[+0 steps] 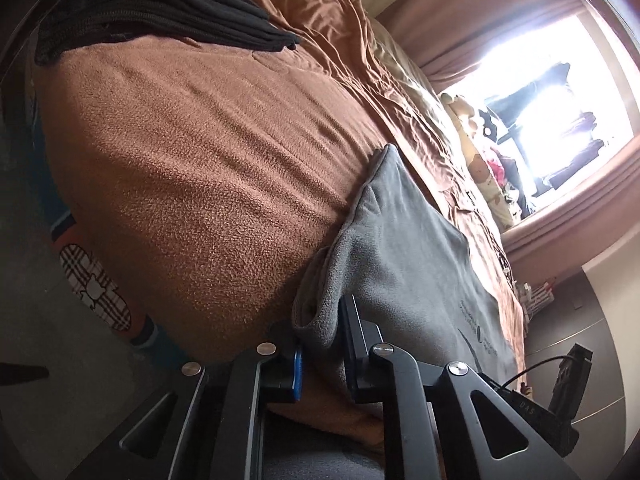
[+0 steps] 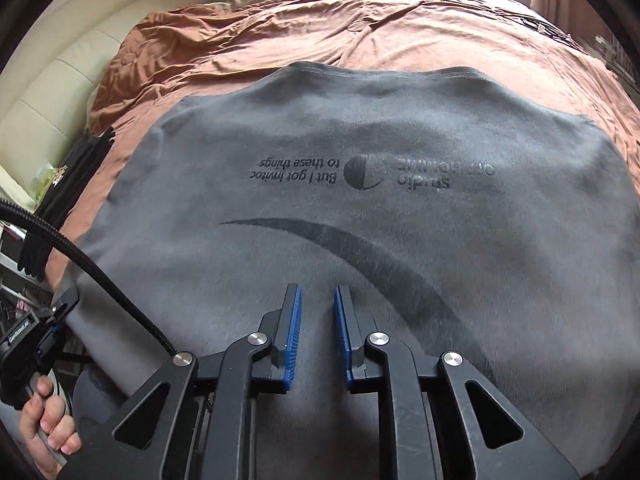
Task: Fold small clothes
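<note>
A grey T-shirt (image 2: 360, 208) with dark printed text and a curved stripe lies spread flat on a brown blanket (image 2: 240, 40) on a bed. My right gripper (image 2: 317, 312) hovers over the shirt's near part, jaws open and empty. In the left wrist view my left gripper (image 1: 320, 332) is shut on a bunched edge of the grey T-shirt (image 1: 404, 248) at the bed's side. The left gripper also shows at the left edge of the right wrist view (image 2: 48, 320), held by a hand.
A stack of folded dark clothes (image 1: 160, 12) lies at the far end of the brown blanket (image 1: 192, 152). A cream headboard (image 2: 72, 80), plush toys (image 1: 480, 168) and a bright window (image 1: 560, 100) border the bed. A slipper (image 1: 96, 292) lies on the floor.
</note>
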`<control>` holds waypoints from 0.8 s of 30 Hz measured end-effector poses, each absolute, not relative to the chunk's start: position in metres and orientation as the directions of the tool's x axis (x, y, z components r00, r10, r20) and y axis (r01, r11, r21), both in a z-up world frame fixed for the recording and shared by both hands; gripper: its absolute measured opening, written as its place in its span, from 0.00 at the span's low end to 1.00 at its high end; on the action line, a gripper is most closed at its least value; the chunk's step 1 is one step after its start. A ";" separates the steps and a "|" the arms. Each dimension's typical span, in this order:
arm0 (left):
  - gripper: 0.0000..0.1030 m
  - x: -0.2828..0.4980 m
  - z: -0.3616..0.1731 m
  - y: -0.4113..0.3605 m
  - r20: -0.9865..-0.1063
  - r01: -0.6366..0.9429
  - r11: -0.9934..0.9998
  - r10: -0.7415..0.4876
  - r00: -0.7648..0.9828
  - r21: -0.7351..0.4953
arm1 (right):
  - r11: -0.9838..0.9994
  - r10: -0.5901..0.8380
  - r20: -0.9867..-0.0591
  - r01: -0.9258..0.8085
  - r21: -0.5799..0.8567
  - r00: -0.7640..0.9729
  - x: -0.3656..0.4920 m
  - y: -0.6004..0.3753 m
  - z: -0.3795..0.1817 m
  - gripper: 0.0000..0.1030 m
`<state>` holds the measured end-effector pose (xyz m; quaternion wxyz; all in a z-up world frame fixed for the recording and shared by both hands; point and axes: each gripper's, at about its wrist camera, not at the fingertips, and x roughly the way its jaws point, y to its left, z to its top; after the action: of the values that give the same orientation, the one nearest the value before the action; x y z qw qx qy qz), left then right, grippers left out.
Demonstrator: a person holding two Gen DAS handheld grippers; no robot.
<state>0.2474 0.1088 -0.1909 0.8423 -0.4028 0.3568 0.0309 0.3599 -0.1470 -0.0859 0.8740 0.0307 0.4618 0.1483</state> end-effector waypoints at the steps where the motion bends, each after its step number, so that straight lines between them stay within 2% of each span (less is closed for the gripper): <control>1: 0.16 0.247 -0.191 0.109 -0.627 -0.345 0.671 -0.232 0.743 -0.657 | 0.956 0.281 -0.800 -0.226 0.186 0.530 0.368 -0.145 -0.086 0.10; 24: 0.16 0.254 -0.190 0.100 -0.667 -0.379 0.695 -0.193 0.720 -0.610 | 0.976 0.211 -0.824 -0.150 0.155 0.525 0.503 -0.133 -0.092 0.09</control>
<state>0.2542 0.0997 -0.1897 0.8430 -0.3863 0.3702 0.0552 0.5033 -0.1328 -0.0924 0.8726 0.0322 0.4762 0.1035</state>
